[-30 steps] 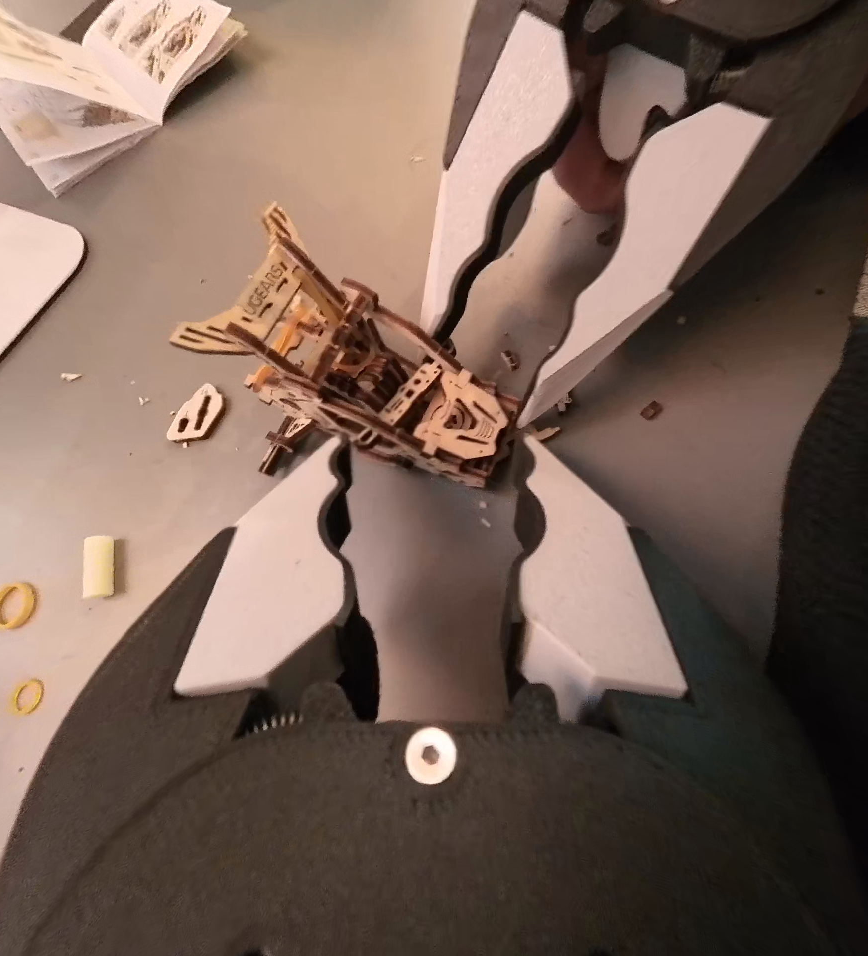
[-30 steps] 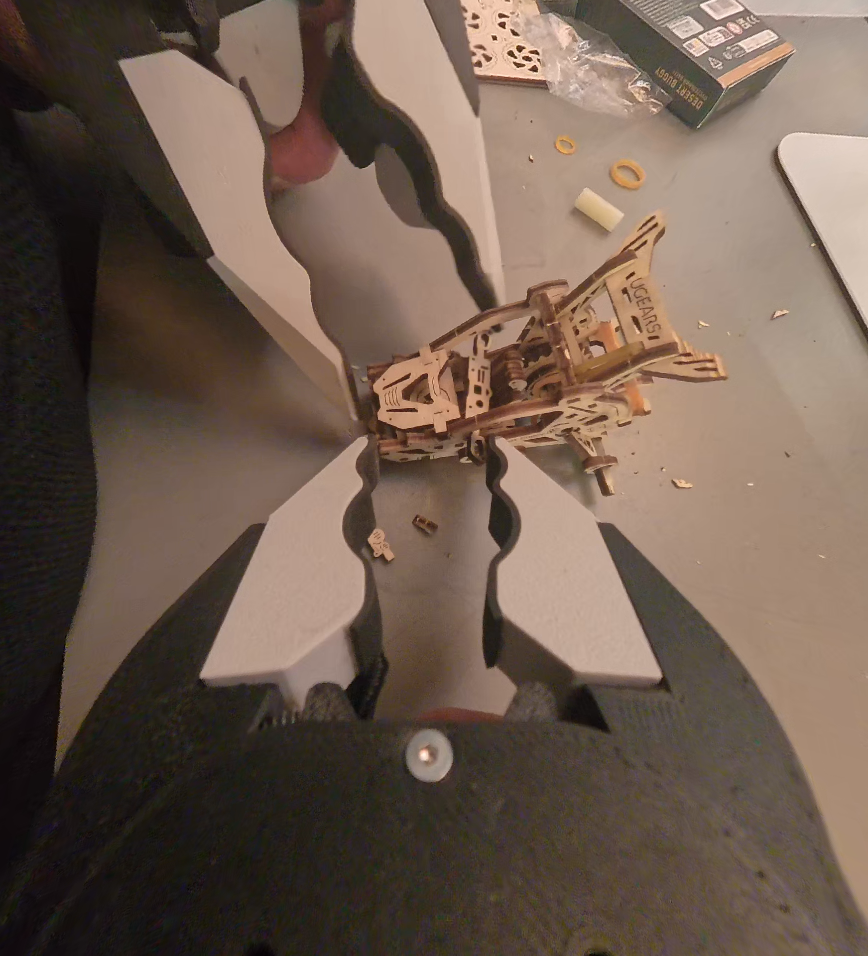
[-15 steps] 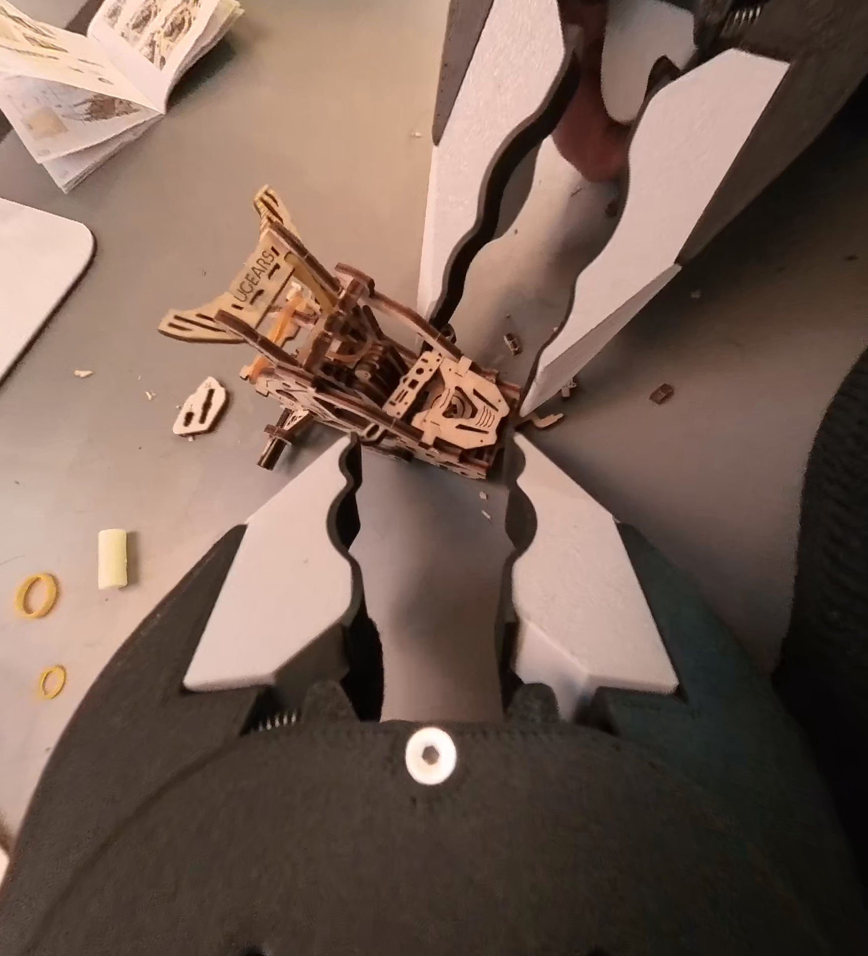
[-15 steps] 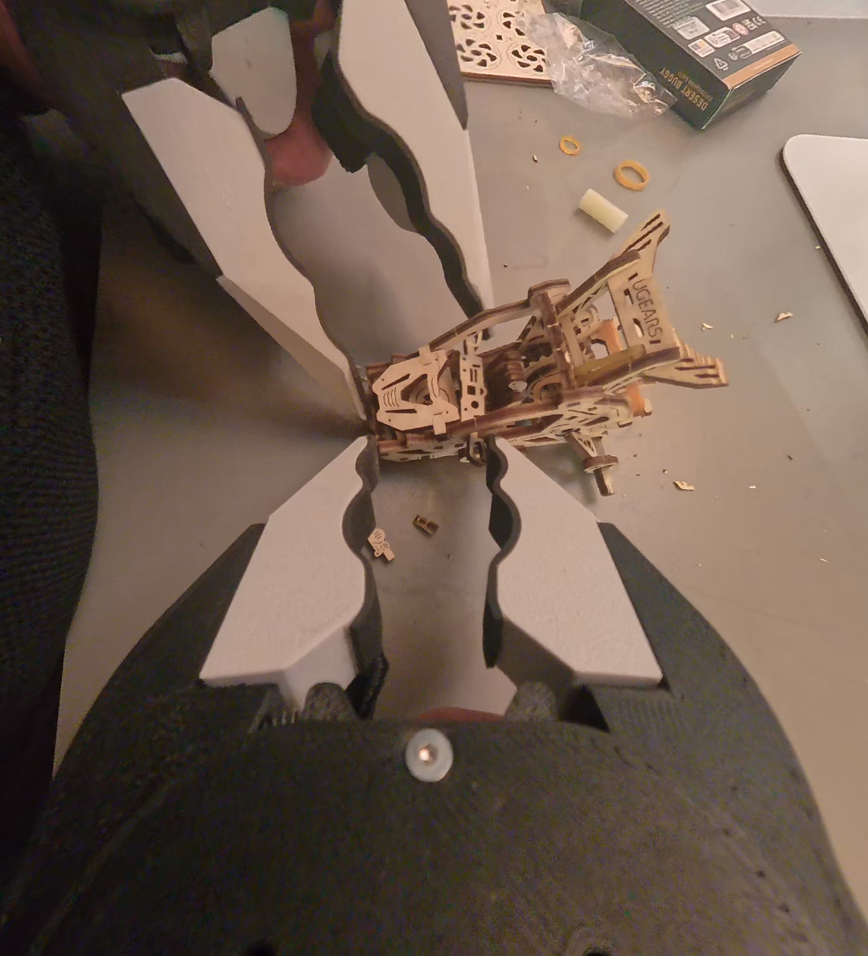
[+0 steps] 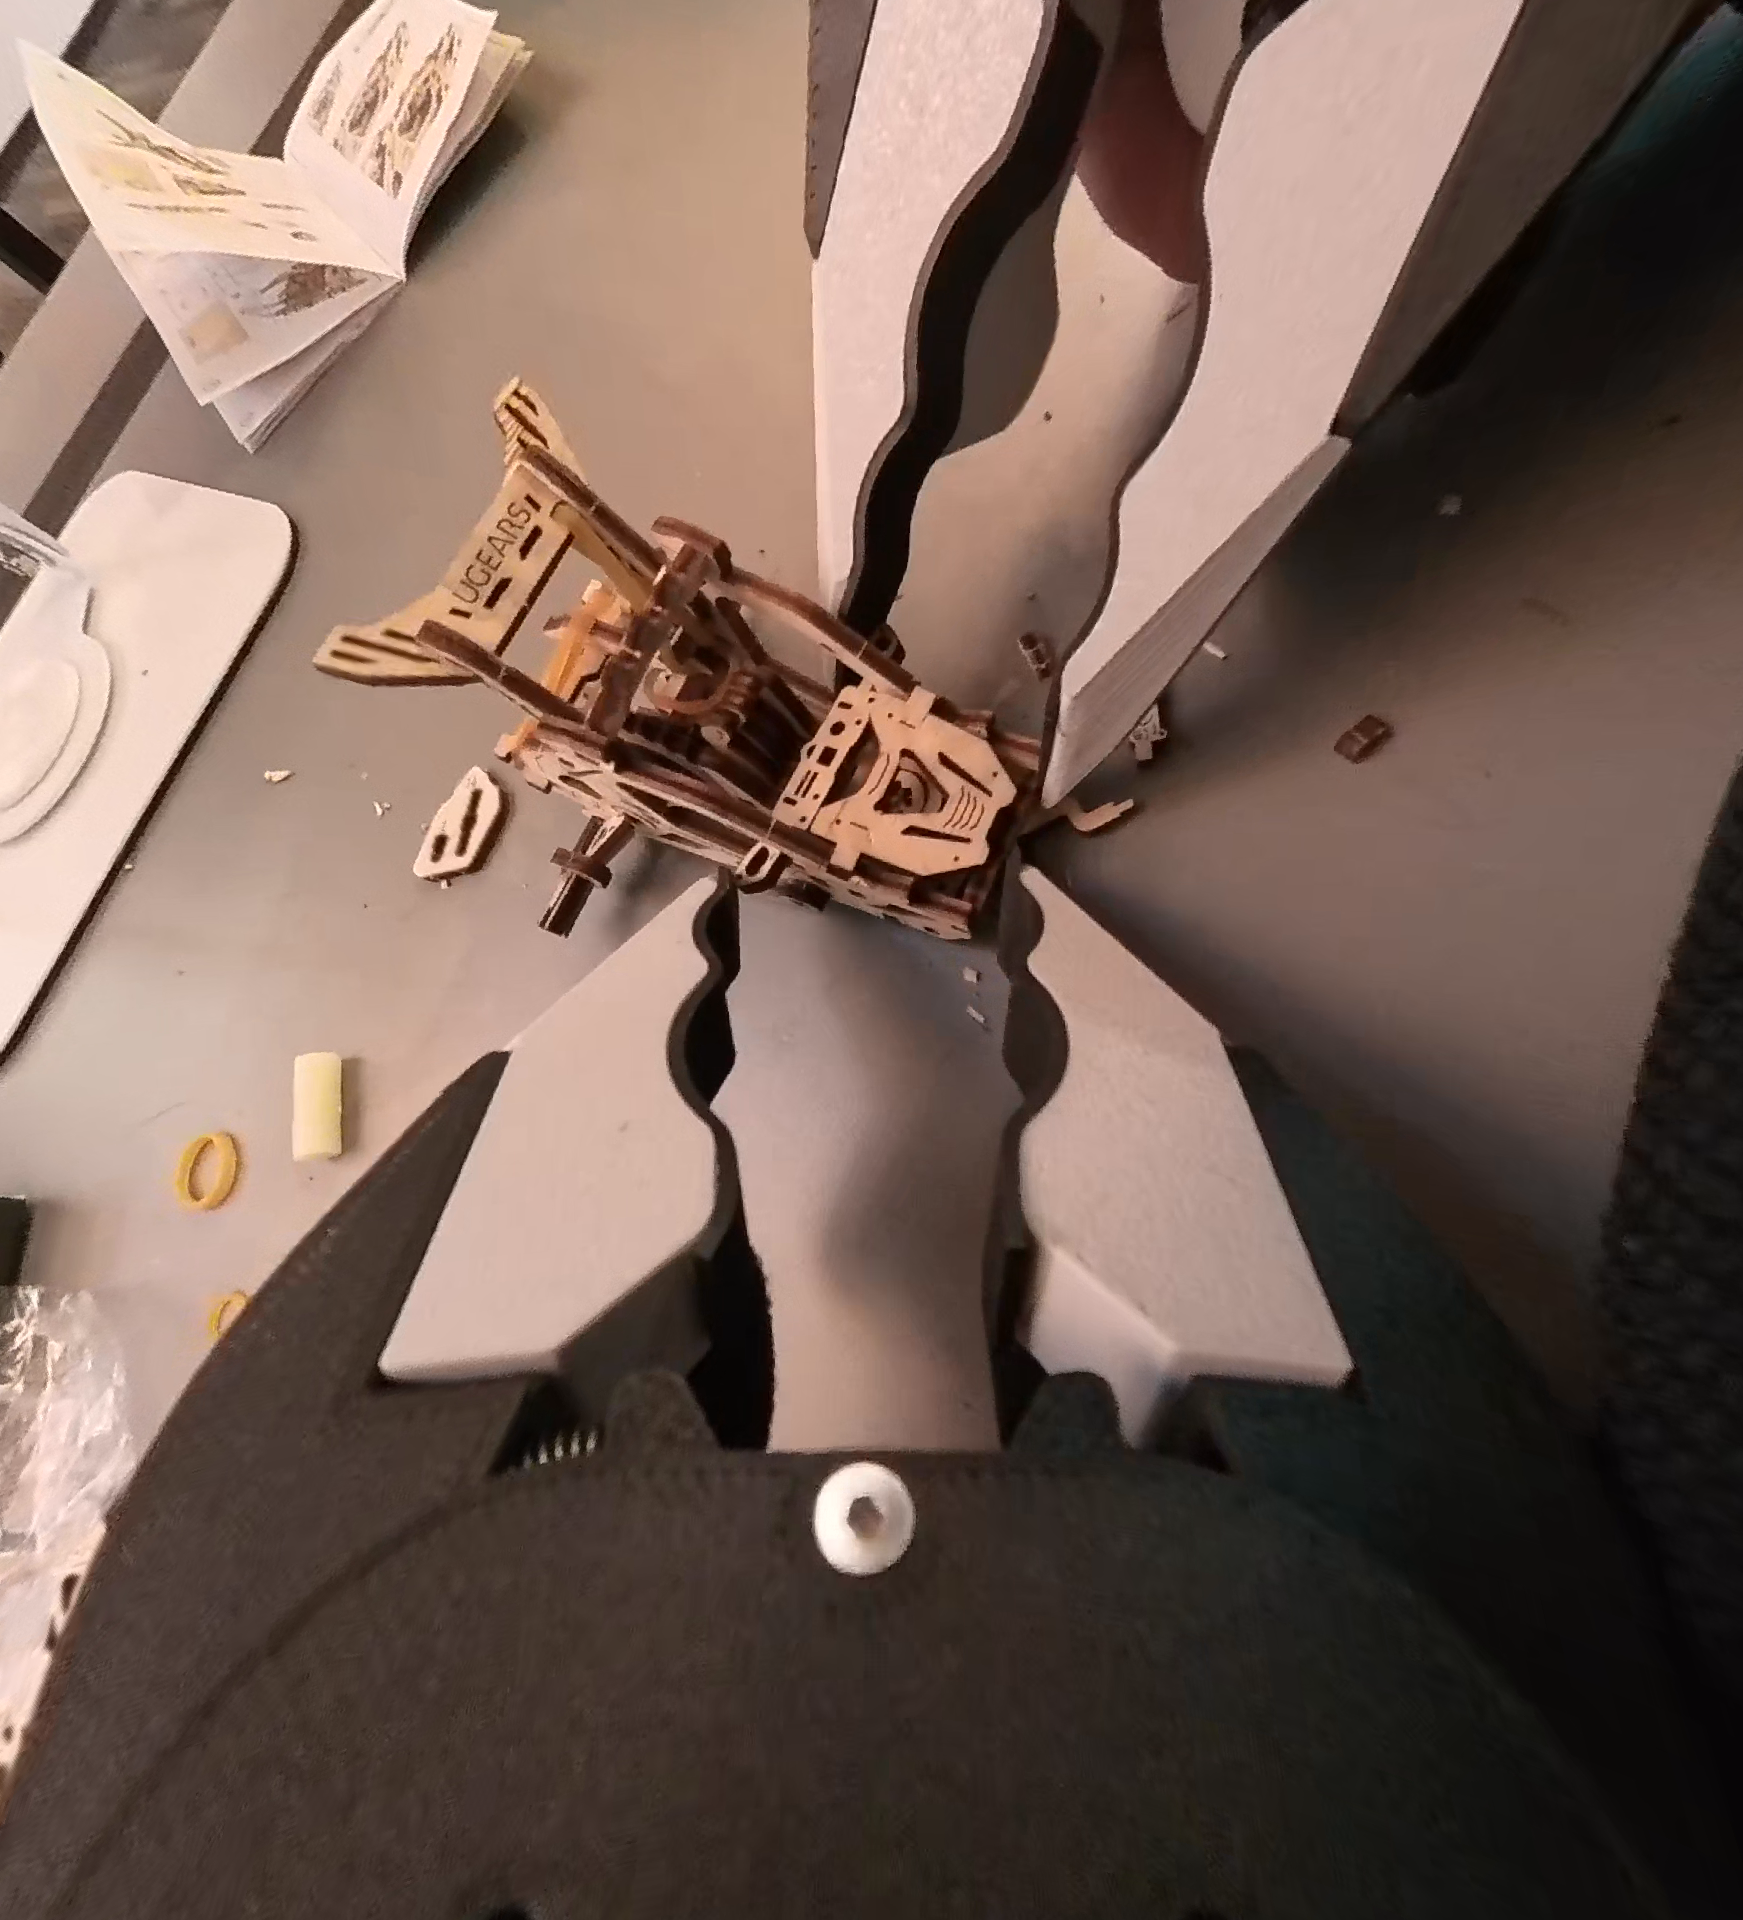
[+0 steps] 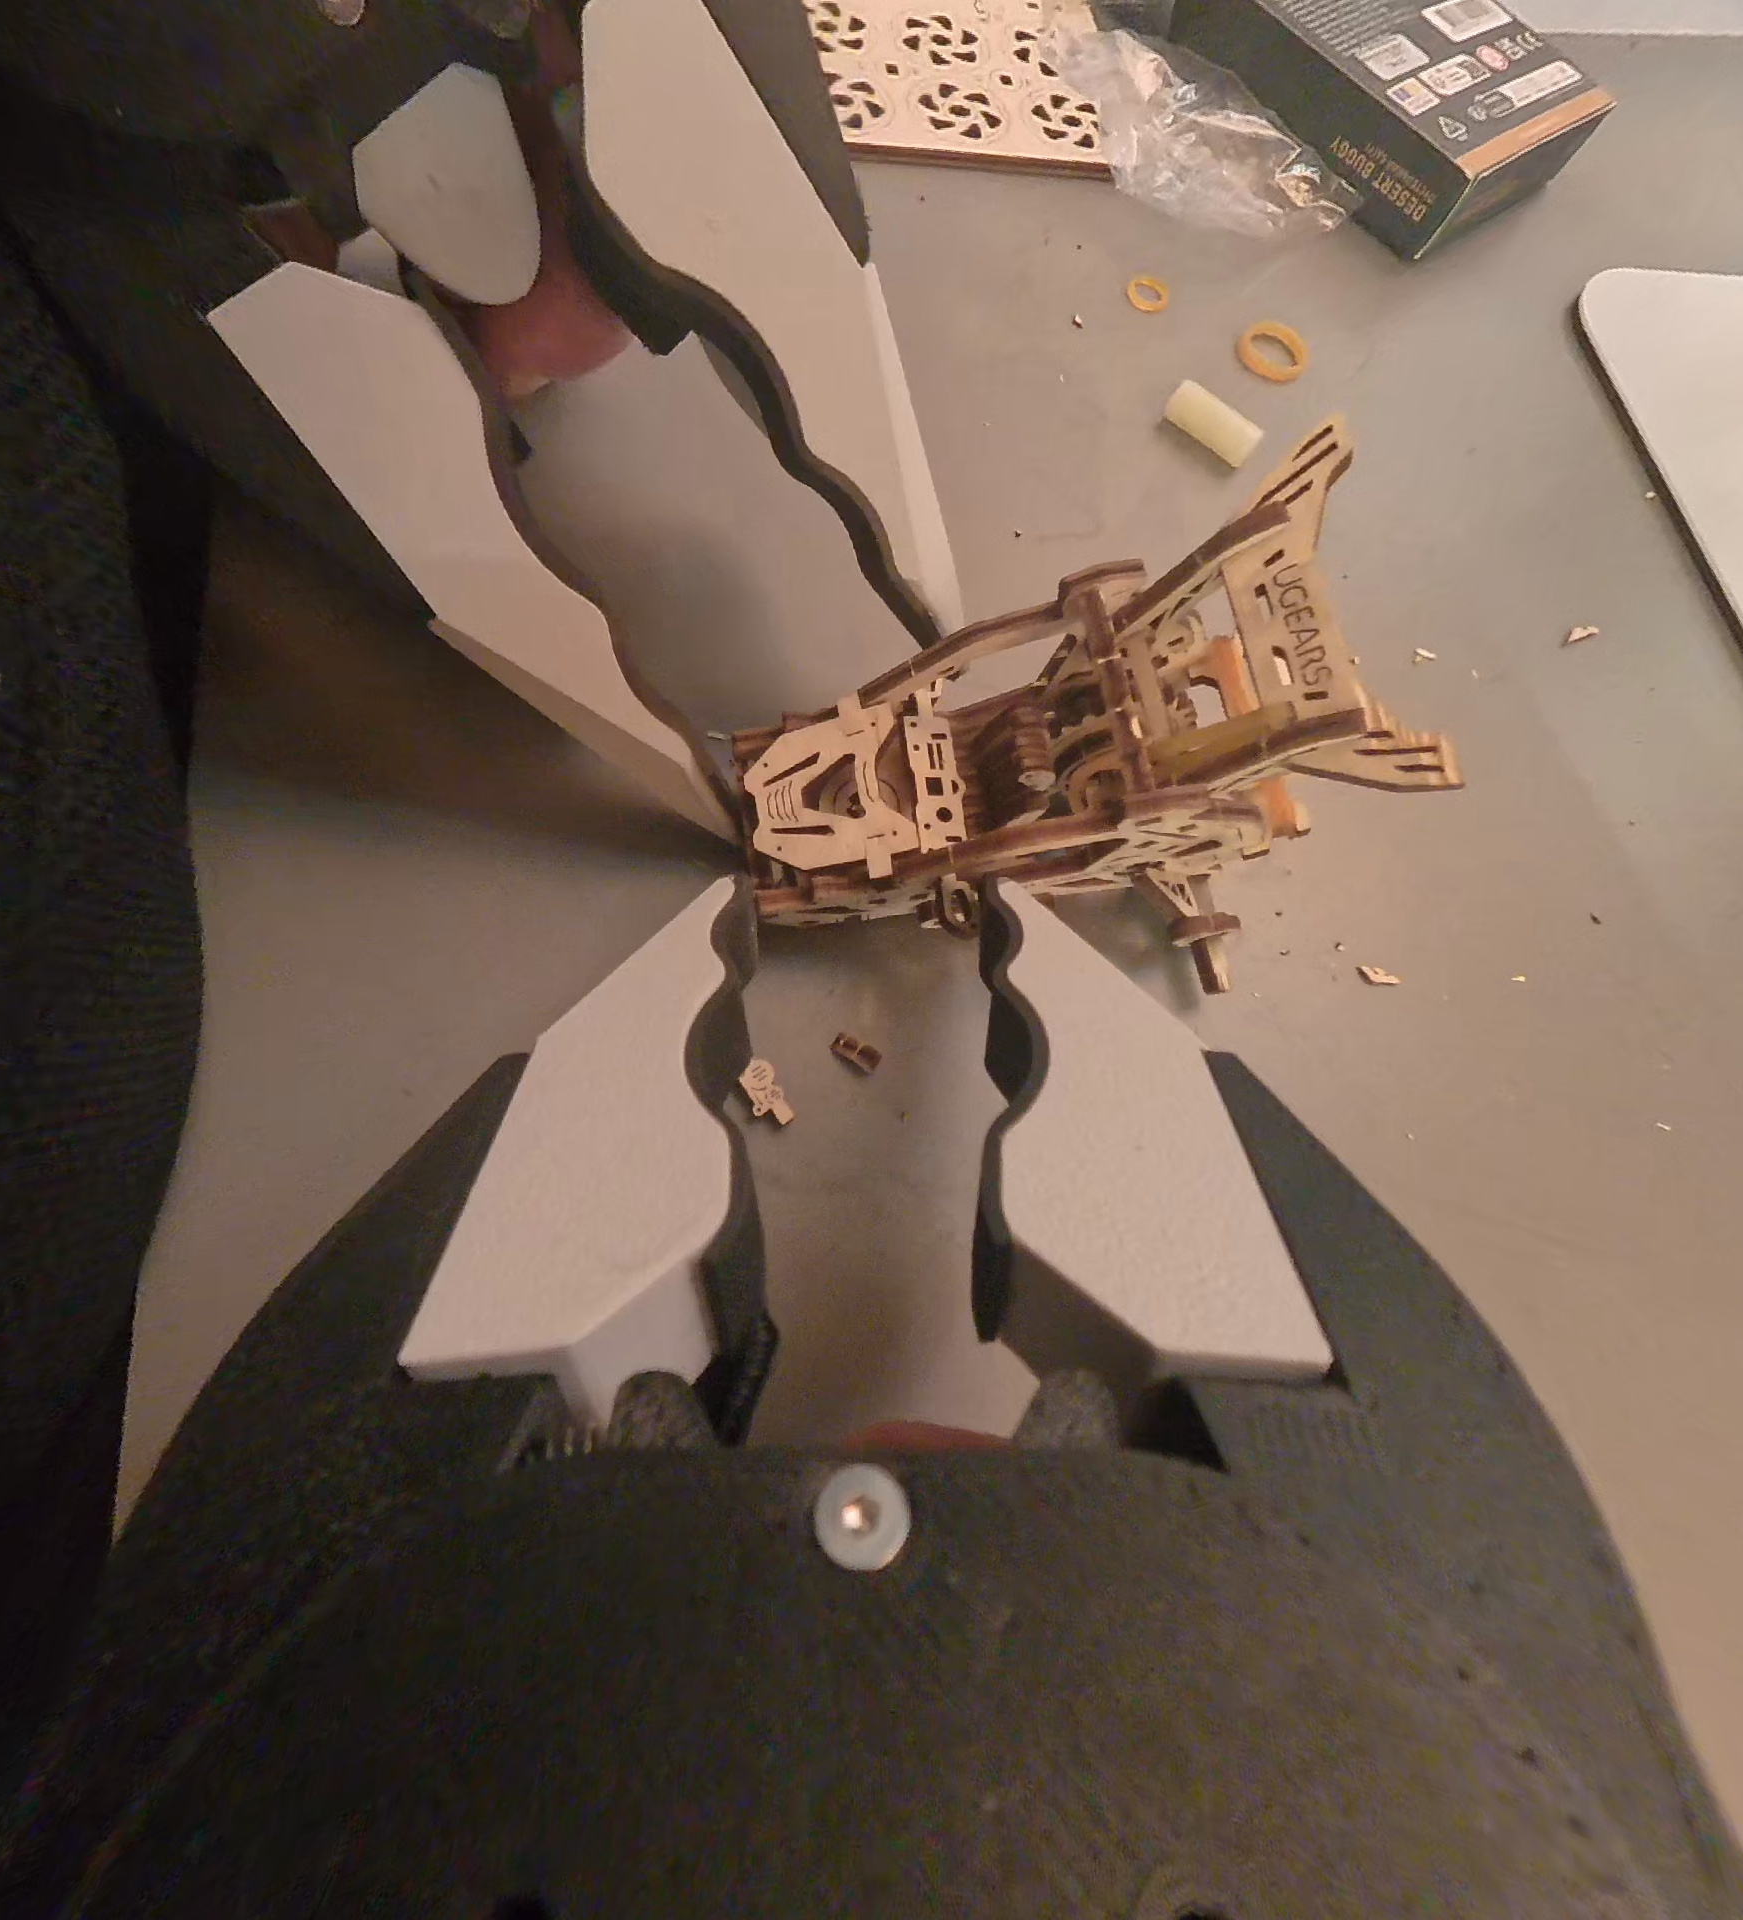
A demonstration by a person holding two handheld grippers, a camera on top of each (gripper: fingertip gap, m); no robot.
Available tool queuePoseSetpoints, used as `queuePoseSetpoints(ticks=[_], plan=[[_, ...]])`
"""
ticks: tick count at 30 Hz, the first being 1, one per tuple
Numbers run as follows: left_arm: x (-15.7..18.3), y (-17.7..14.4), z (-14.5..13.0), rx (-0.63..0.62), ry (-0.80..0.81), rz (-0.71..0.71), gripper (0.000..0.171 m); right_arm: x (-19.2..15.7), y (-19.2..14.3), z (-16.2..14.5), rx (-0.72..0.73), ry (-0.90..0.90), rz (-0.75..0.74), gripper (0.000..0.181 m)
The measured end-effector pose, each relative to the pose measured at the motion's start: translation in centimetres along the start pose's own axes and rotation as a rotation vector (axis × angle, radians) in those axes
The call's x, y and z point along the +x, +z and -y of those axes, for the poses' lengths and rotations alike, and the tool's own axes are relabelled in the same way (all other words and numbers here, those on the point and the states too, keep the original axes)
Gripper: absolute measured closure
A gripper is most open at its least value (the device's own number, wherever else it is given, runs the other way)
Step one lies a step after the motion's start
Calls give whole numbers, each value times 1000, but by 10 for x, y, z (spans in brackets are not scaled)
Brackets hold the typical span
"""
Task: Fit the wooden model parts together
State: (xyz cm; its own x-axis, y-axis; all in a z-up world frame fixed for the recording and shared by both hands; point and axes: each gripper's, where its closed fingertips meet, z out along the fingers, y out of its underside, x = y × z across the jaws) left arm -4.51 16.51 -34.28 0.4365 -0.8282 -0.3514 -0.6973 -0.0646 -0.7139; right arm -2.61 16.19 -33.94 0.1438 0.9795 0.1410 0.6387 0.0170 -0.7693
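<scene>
Wooden model [image 5: 701, 727] sits on the grey table [image 5: 1469, 935], nose end boxed in by both grippers. Left gripper [image 5: 862, 904] is part open, tips straddling the front; right gripper [image 6: 862, 904] the same from the other side. Real clamping is hard to tell. Since a second ago, little change; the model tips up slightly. No new part is fitted; loose bits [image 6: 810, 1070] remain beside it.

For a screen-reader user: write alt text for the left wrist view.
A half-built, pale laser-cut wooden model vehicle sits on a grey table, its front end flanked by the left tongs from below and the right tongs from above, both open. An open instruction booklet, yellow rubber bands and wood scraps lie around.
</scene>
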Motion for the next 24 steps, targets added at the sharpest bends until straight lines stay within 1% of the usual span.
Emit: queuePoseSetpoints(ticks=[6,14,15,17,24], plan=[[-1,-1,1,15,20,16,124,1,0,0,2,25,15,140],[-1,-5,1,37,47,6,128,1,-2,3,22,128,105,140],[0,-4,-1,27,54,-8,128,1,-3,3,22,151,127,145],[1,-4,-3,23,68,-15,128,1,-4,3,24,192,172,149],[2,-5,-4,23,76,-12,128,1,-3,2,20,165,160,150]])
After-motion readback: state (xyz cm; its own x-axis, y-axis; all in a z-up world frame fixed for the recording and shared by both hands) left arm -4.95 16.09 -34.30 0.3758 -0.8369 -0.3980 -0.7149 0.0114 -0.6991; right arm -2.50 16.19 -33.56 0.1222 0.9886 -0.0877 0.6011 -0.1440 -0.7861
